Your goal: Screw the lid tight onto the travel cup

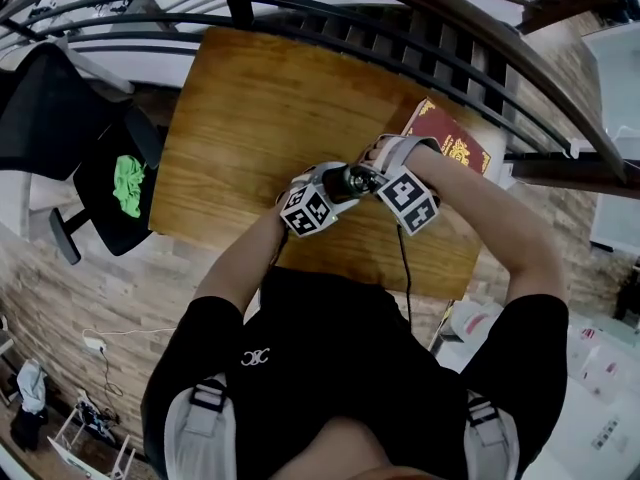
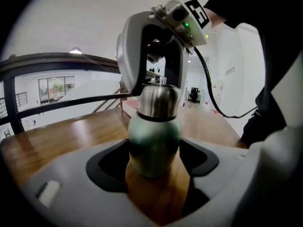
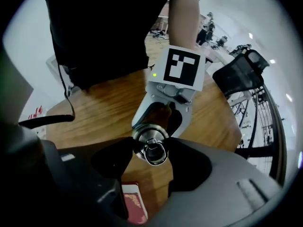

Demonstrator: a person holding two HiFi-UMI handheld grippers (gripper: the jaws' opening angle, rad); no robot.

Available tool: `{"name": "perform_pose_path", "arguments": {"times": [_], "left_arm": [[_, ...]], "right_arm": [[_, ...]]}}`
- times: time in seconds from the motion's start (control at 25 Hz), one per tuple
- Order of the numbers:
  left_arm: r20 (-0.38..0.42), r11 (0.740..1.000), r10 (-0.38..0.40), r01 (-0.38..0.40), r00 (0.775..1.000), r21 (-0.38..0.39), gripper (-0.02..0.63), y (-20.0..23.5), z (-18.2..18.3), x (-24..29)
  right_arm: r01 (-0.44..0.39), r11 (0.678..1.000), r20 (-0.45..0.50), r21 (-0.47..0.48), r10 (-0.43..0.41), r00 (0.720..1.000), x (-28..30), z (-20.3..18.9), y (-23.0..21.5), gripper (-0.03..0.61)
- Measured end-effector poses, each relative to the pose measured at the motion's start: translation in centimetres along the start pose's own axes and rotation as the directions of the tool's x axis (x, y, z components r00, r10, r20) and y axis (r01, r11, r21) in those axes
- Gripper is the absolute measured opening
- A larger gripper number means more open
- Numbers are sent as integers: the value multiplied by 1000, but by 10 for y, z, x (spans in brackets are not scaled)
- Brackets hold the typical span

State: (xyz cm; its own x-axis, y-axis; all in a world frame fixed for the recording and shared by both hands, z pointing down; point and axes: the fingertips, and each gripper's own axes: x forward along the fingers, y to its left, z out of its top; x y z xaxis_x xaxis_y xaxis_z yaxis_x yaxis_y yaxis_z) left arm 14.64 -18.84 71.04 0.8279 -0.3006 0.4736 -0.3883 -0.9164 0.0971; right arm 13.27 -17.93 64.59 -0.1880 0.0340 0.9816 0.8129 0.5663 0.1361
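Your left gripper (image 2: 154, 167) is clamping the green body of the travel cup (image 2: 154, 141) between its dark pads, with the cup standing upright above the wooden table (image 1: 240, 118); whether the cup's base is touching the wood is not showing clearly; your right gripper (image 3: 150, 151) is pointing steeply down over the cup, its jaws spread wide and its pads pressing on opposite sides of the steel lid (image 3: 147, 137); the lid is sitting on the cup's neck, a thin dark seam dividing steel from green in the left gripper view; a small metal ring (image 3: 155, 152) is lying on the lid's top; in the head view you are bringing both grippers together over the near half of the table, marker cubes almost side by side; a red book (image 1: 447, 140) is lying near the table's far right corner; a black chair (image 1: 105, 203) with a green cloth (image 1: 127, 183) on it is standing off to the table's left, apart from it.
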Motion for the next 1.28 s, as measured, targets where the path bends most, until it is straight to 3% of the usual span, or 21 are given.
{"name": "perform_pose_path", "arguments": {"times": [0.12, 0.24, 0.32, 0.4, 0.52, 0.64, 0.8, 0.88, 1.0, 1.16, 1.28], "left_arm": [[-1, 1000, -2, 2, 1000, 2, 385, -1, -1, 2], [1, 1000, -1, 1, 1000, 2, 385, -1, -2, 7], [1, 1000, 3, -3, 1000, -2, 385, -2, -2, 8], [1, 1000, 7, -7, 1000, -2, 385, -3, -4, 6], [9, 1000, 12, -12, 1000, 4, 385, -2, -3, 4], [18, 1000, 23, -23, 1000, 10, 385, 0, -3, 5], [24, 999, 26, -27, 999, 17, 385, 0, -4, 3], [23, 1000, 24, -24, 999, 19, 385, 0, -4, 1], [19, 1000, 15, -15, 1000, 26, 385, 0, -4, 1], [18, 1000, 9, -10, 1000, 26, 385, 0, -4, 3], [22, 1000, 13, -13, 1000, 5, 385, 2, -5, 2]], "right_arm": [[39, 983, 70, 180, -52, 996, -1, 2, 1, 242], [74, 938, 128, 340, -124, 984, 1, -1, 1, 242], [95, 884, 163, 457, -189, 968, 2, -1, 2, 242], [117, 811, 191, 574, -271, 944, 2, 0, 1, 242], [151, 659, 194, 737, -420, 887, -1, 0, -2, 241], [183, 459, 140, 869, -584, 800, -3, -3, -5, 241], [220, 199, 0, 955, -742, 670, -11, -4, -9, 241], [238, 89, -78, 967, -788, 611, -18, -4, -13, 241], [251, -42, -176, 967, -822, 542, -21, -6, -13, 241], [242, -187, -286, 952, -827, 485, -23, -9, -12, 241], [231, -307, -380, 923, -823, 423, -23, -14, -14, 241]]}}
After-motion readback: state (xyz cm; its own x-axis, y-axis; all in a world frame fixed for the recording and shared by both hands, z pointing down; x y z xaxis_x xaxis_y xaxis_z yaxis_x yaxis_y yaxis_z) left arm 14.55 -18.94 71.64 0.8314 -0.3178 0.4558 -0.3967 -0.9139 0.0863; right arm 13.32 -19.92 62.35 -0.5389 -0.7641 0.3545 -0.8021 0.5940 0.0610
